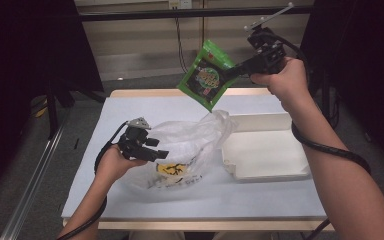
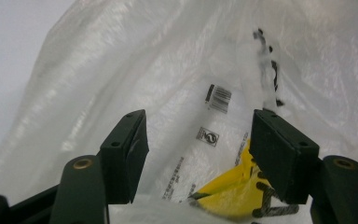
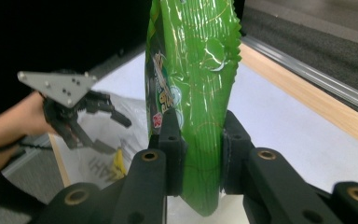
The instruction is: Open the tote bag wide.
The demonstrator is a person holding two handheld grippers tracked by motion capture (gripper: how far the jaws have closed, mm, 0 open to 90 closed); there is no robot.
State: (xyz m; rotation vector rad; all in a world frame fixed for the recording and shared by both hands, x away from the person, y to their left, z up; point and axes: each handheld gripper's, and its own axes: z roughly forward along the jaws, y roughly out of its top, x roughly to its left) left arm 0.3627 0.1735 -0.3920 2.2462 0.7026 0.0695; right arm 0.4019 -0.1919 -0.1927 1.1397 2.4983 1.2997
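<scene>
From the high view, the right gripper (image 1: 234,71) pinches a green snack bag (image 1: 207,76) and holds it up in the air, past the far edge of the table (image 1: 130,107). The snack bag hangs tilted, its long side running down toward a clear plastic bag (image 1: 190,145) that lies on the table right below it. The left gripper (image 1: 156,148) rests at the near left side of the plastic bag, much closer to it than the right one. A white tray (image 1: 265,150) sits just beside the plastic bag.

In the left gripper view, the two black jaws are spread apart and pinch nothing. The crinkly plastic bag (image 2: 200,70) lies in front of them, with something yellow (image 2: 228,191) inside.

In the right gripper view, the jaws squeeze the lower part of the green snack bag (image 3: 191,70), which stands tall. Farther off to the left, the left gripper (image 3: 109,133) waits by the plastic bag (image 3: 98,163). To go in, I think the snack bag must come down and toward that hand.
</scene>
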